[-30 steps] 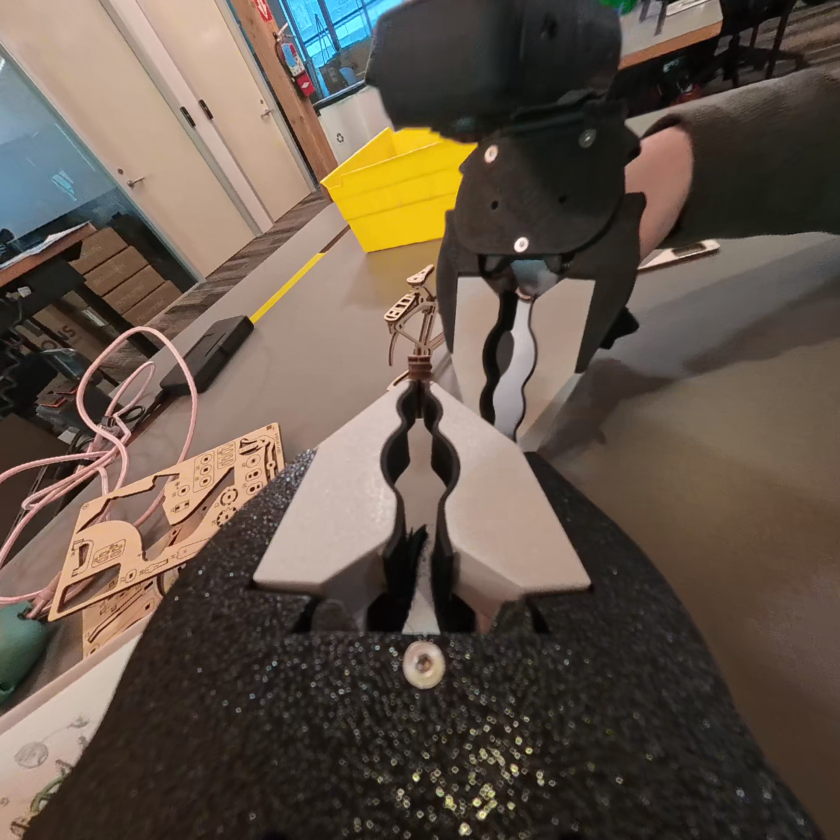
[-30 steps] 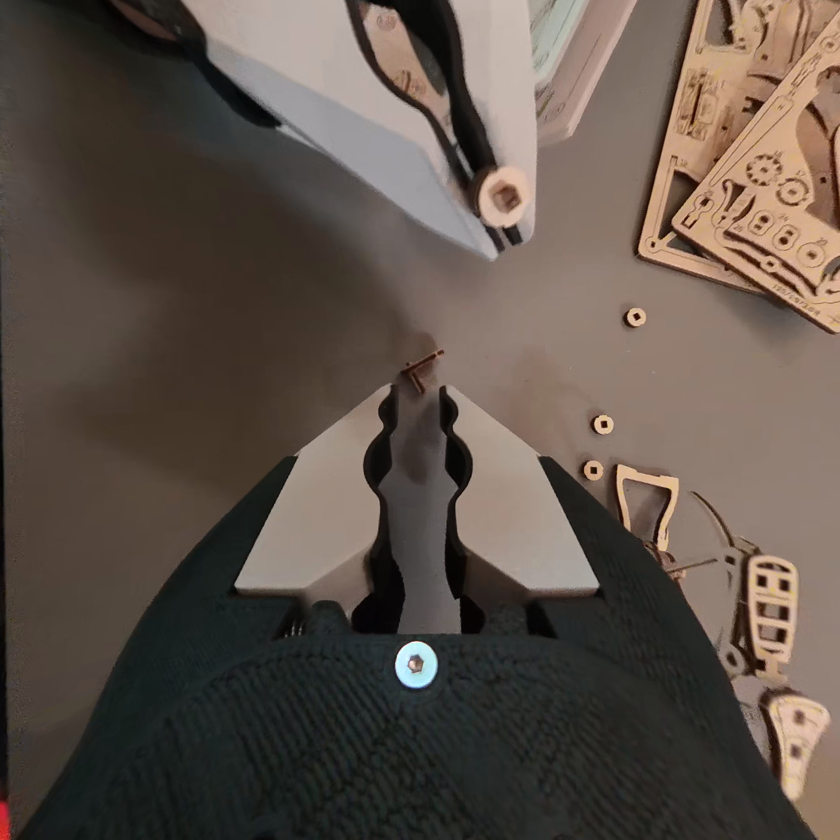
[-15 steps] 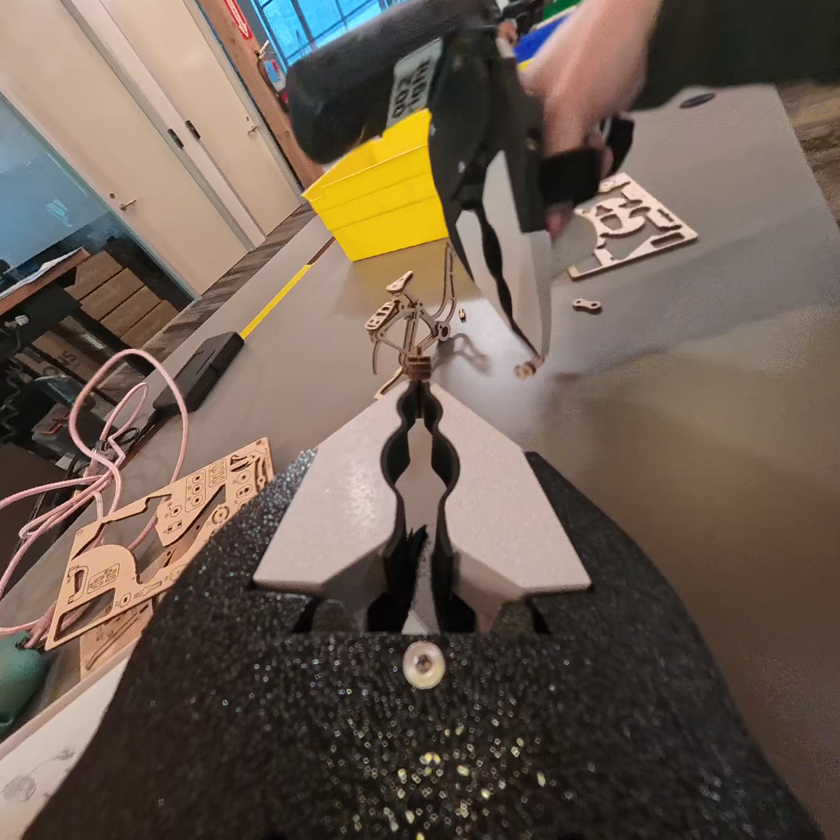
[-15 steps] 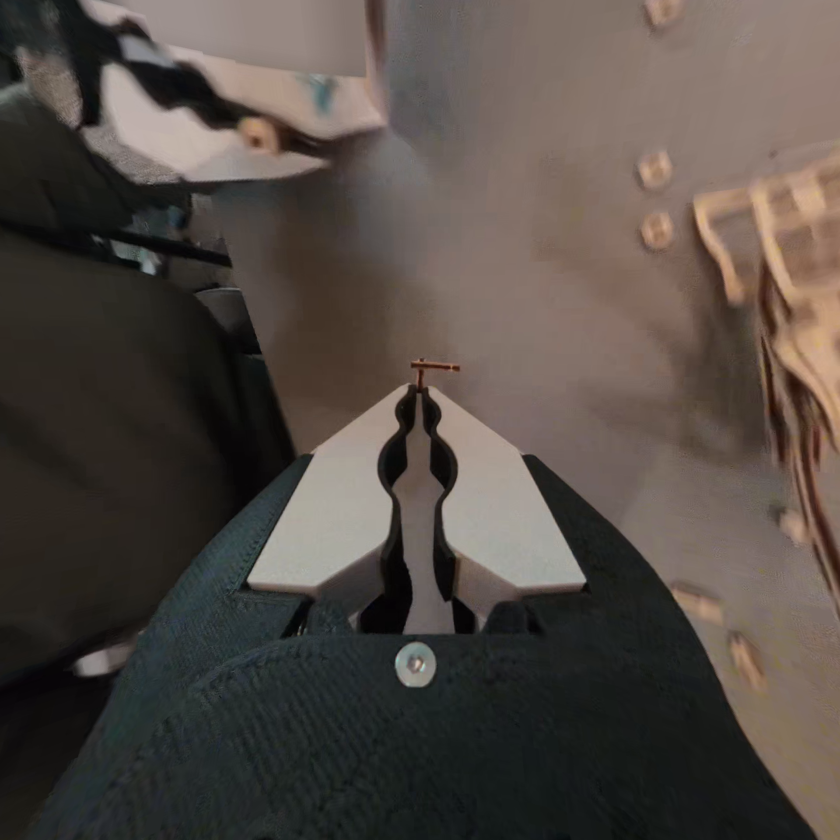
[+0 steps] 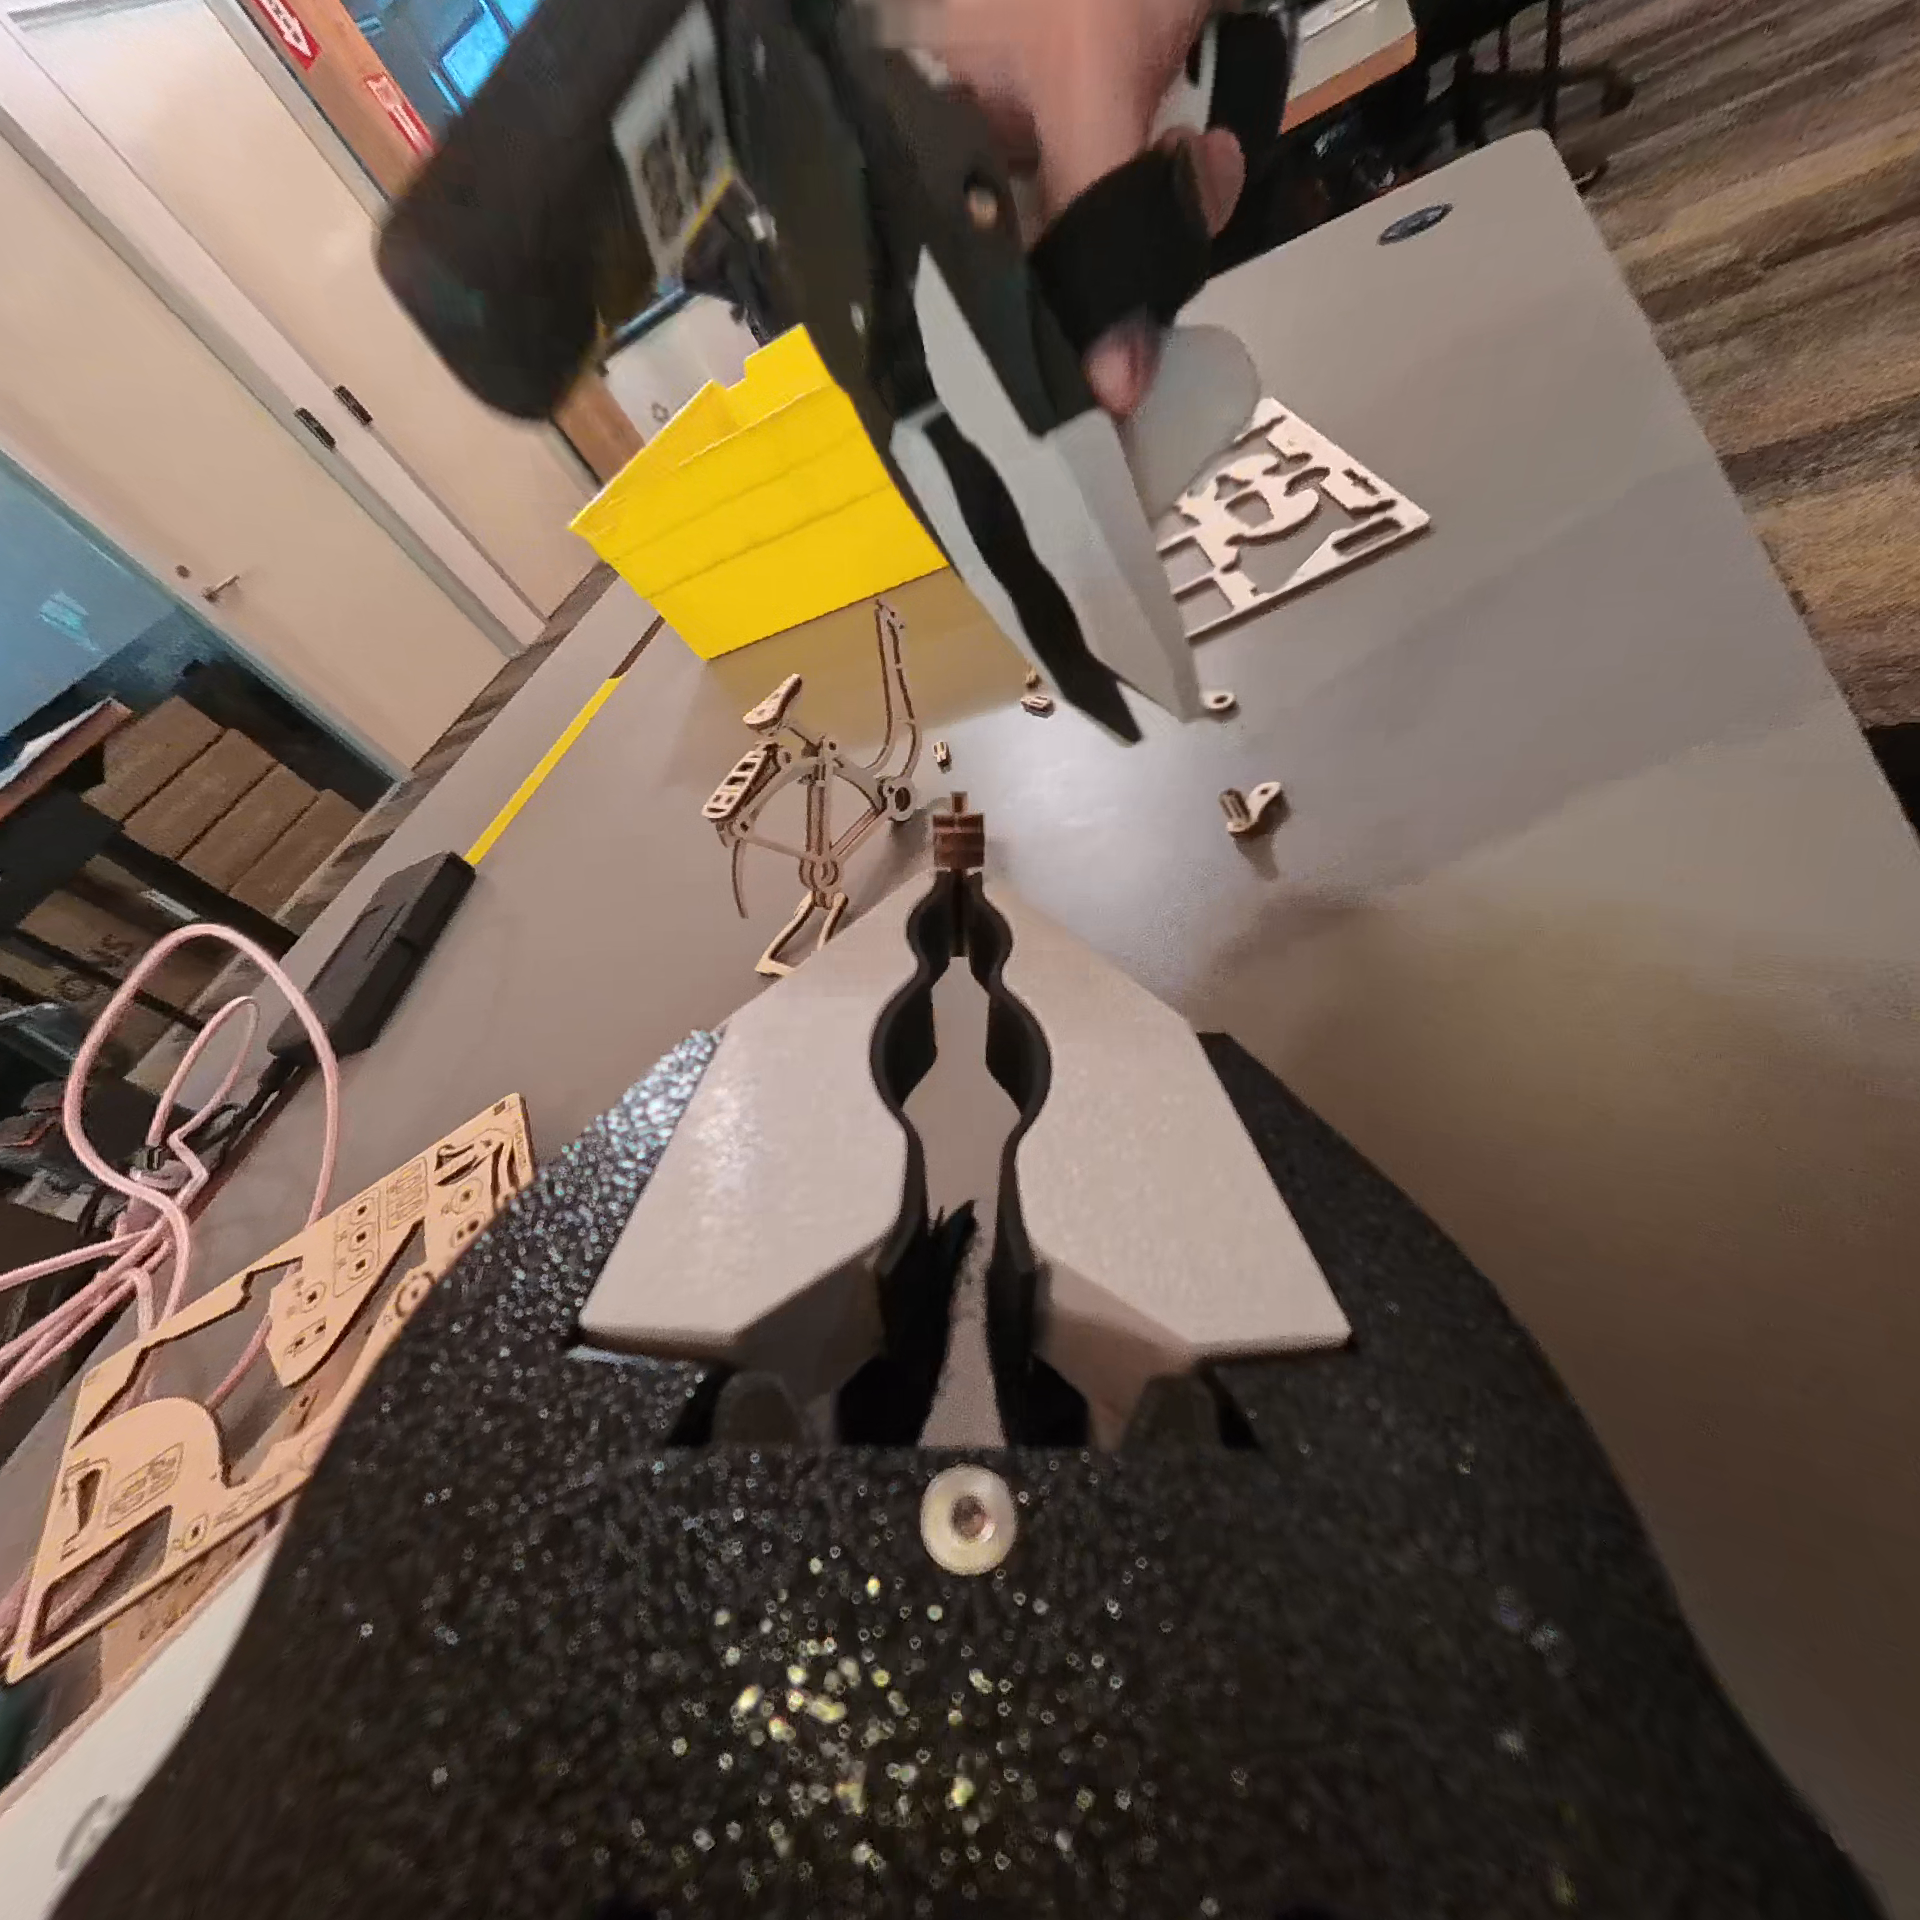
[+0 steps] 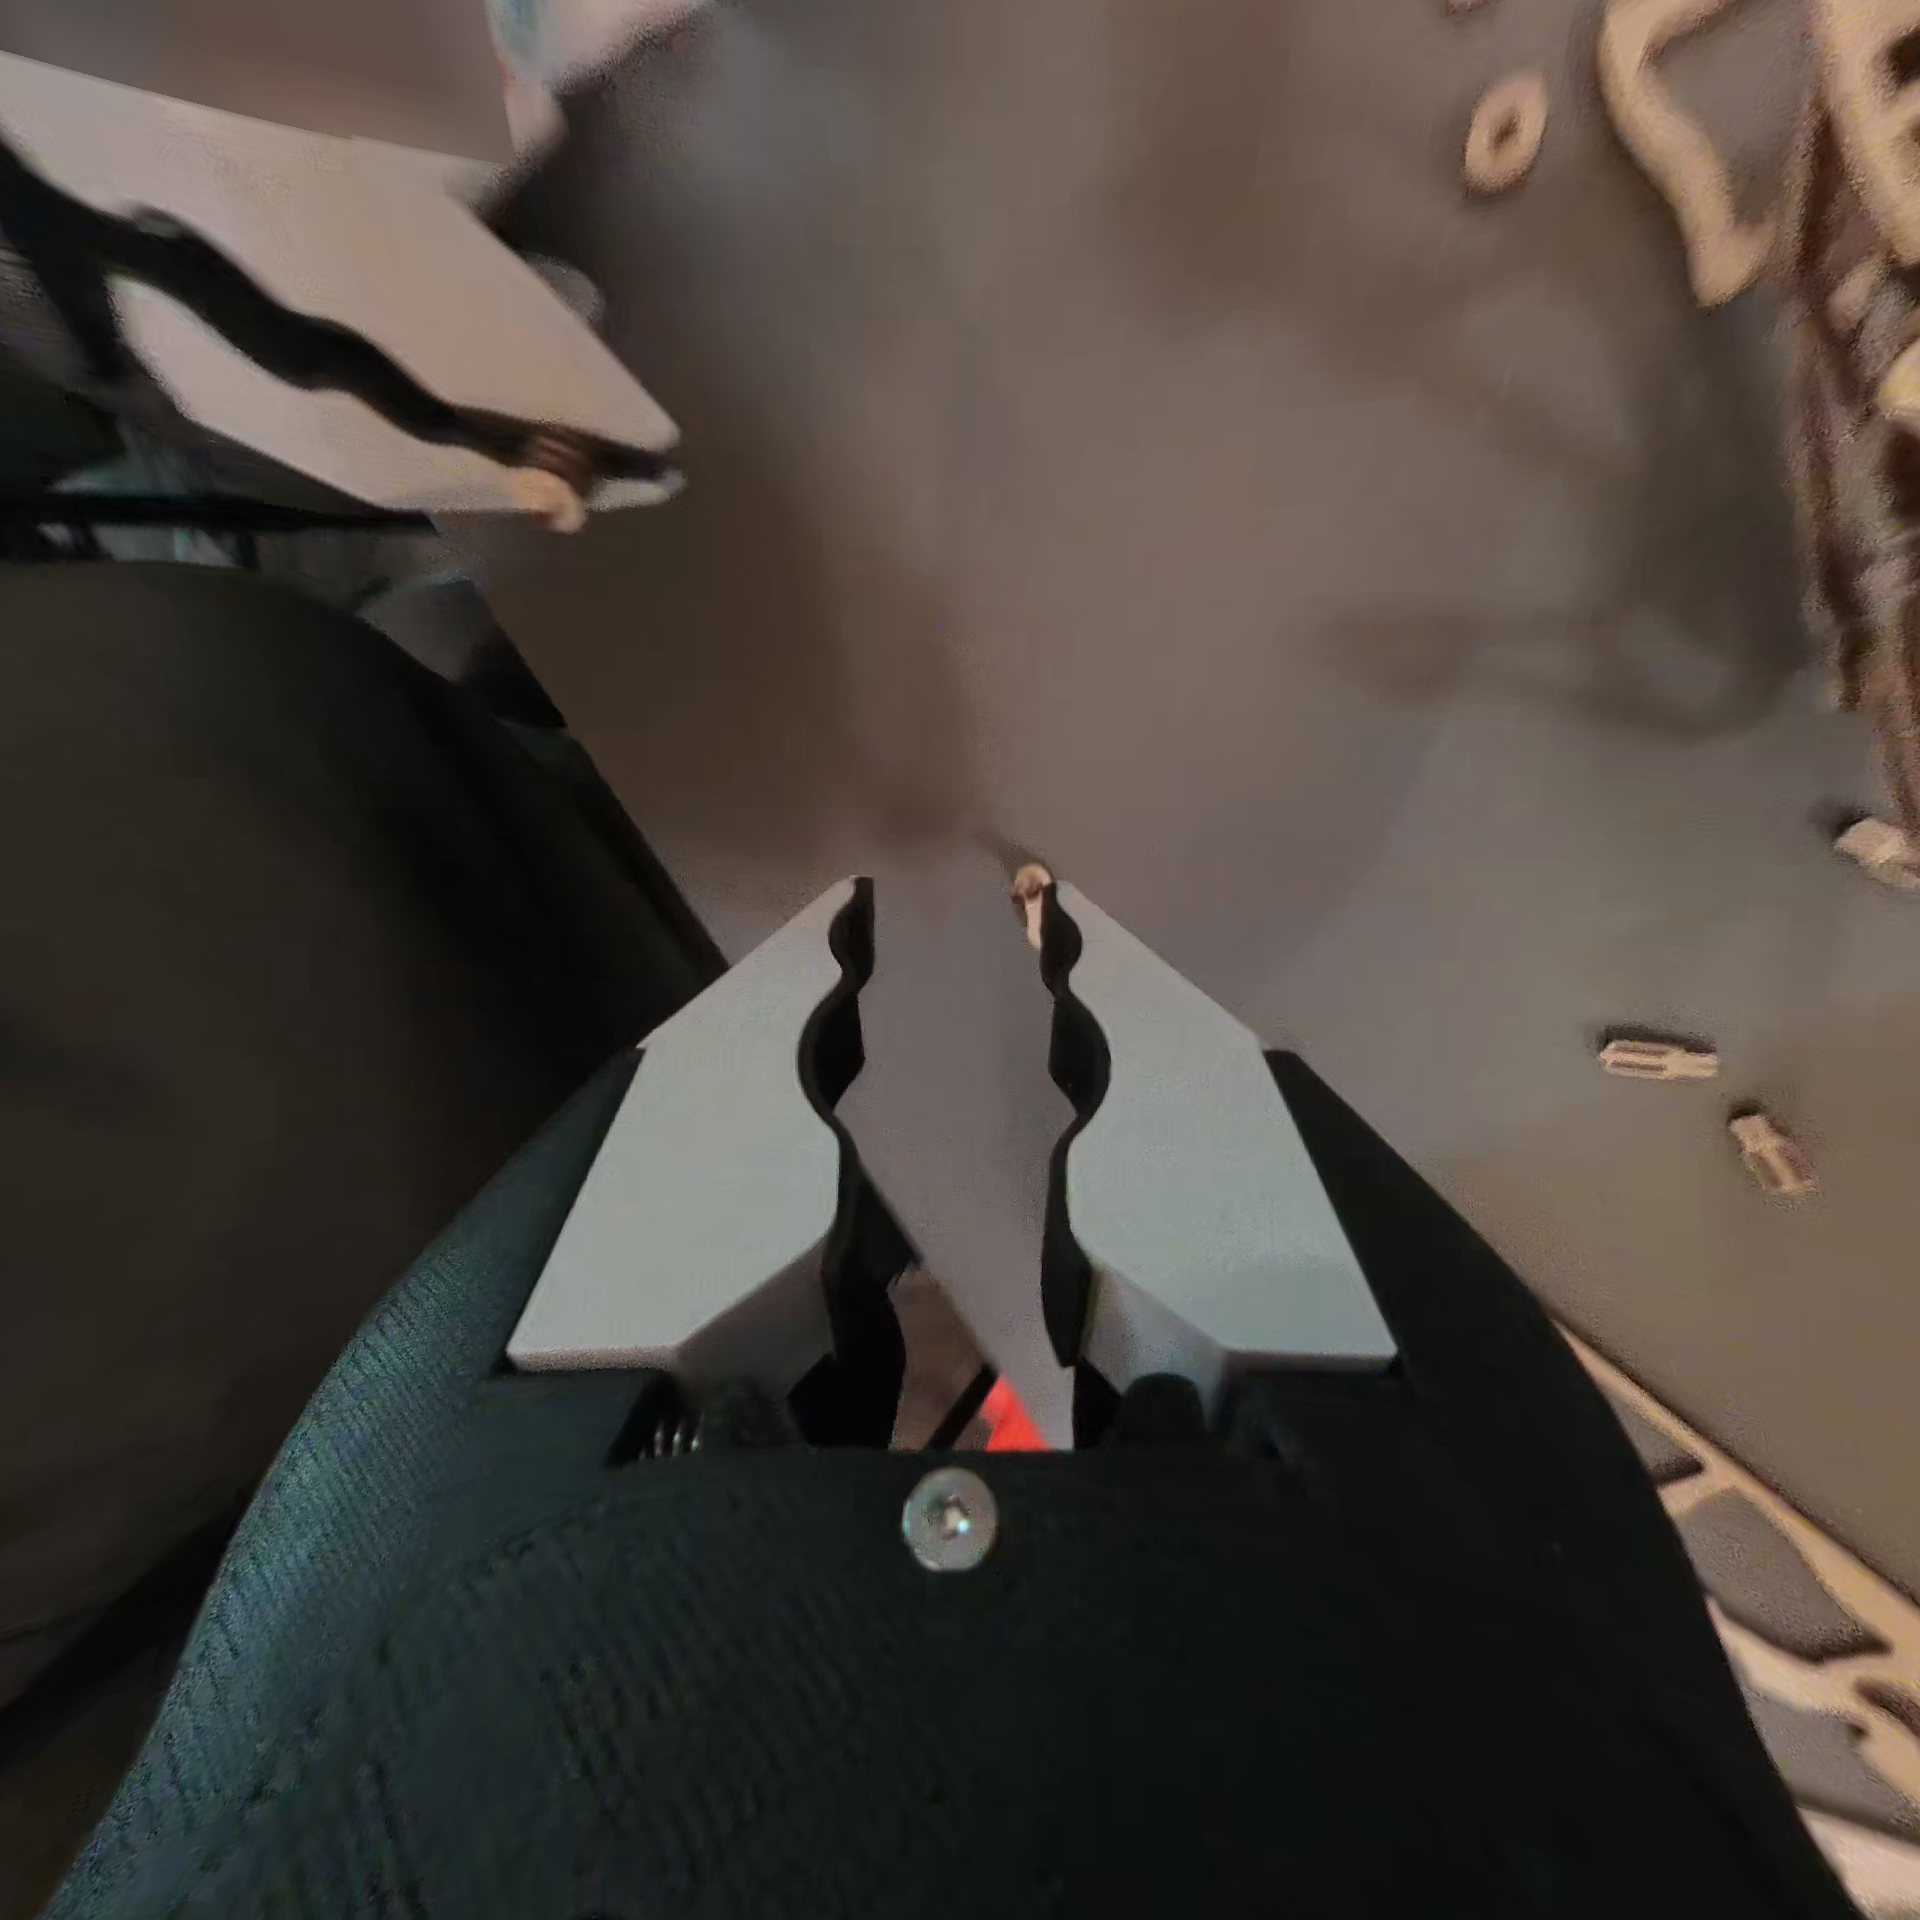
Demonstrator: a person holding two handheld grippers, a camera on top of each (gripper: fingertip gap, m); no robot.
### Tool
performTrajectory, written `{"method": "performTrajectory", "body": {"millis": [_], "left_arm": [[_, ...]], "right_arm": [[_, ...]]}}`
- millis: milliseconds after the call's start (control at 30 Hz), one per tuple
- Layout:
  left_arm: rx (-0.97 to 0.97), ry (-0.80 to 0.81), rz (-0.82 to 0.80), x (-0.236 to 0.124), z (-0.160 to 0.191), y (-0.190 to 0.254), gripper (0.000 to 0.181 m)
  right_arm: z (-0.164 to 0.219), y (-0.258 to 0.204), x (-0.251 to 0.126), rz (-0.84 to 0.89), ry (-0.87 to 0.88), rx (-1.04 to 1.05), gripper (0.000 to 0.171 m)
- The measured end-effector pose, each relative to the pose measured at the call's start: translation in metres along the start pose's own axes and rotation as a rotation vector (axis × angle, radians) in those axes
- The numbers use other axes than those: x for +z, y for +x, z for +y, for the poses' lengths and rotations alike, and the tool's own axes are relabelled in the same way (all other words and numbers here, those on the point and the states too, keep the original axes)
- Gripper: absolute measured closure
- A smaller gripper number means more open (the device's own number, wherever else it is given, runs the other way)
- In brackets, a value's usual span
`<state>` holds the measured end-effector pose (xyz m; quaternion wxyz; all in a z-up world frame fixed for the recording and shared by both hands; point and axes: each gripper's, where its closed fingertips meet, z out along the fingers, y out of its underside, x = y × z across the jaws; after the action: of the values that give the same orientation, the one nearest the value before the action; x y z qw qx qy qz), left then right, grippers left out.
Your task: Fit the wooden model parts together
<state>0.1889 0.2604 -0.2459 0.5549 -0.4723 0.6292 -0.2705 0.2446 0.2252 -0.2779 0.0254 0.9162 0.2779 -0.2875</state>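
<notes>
My left gripper (image 5: 957, 902) is shut on a small stacked wooden part (image 5: 957, 840) that sticks out of its tips above the grey table (image 5: 1558, 1039). It also shows blurred at the upper left of the right wrist view (image 6: 623, 473), with the part (image 6: 551, 488) in its tips. My right gripper (image 6: 956, 891) is open. A tiny wooden pin (image 6: 1027, 891) sits at its right fingertip; I cannot tell whether they touch. In the left wrist view the right gripper (image 5: 1138, 717) hangs above the table, tips down. A part-built wooden model (image 5: 810, 821) stands beyond my left gripper.
A yellow bin (image 5: 769, 540) stands at the back. Cut wooden sheets lie at the left (image 5: 260, 1351) and far right (image 5: 1278, 520). Small loose pieces (image 5: 1252, 810) (image 6: 1652, 1060) dot the table. A pink cable (image 5: 156, 1143) and black box (image 5: 384, 935) are left.
My right gripper has gone from shut on the tiny pin to open and has swung over the table. My left gripper has kept its hold and shifted slightly.
</notes>
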Motion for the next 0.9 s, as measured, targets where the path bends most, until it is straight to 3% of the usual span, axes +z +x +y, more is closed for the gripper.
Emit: {"method": "performTrajectory", "body": {"millis": [267,400,533,633,767,900], "left_arm": [[0.065,0.042,0.013,-0.001,-0.008,0.006,0.181],[0.133,0.075,-0.005,-0.001,-0.010,0.008,0.181],[0.212,0.077,-0.075,0.003,-0.008,0.002,0.181],[0.303,0.100,-0.072,0.000,-0.007,0.005,0.181],[0.270,0.097,-0.101,0.001,-0.005,-0.002,0.181],[0.328,-0.002,-0.118,0.011,0.008,-0.003,0.181]], "right_arm": [[-0.024,0.004,-0.038,0.345,0.795,-0.499,0.138],[-0.018,0.000,-0.065,0.708,1.130,-0.755,0.140],[-0.012,0.002,-0.080,0.933,1.246,-0.837,0.145],[0.002,-0.015,-0.103,1.078,1.372,-0.898,0.163],[0.020,-0.033,-0.113,1.260,1.477,-1.032,0.171],[0.012,-0.024,-0.110,1.168,1.463,-1.002,0.171]]}}
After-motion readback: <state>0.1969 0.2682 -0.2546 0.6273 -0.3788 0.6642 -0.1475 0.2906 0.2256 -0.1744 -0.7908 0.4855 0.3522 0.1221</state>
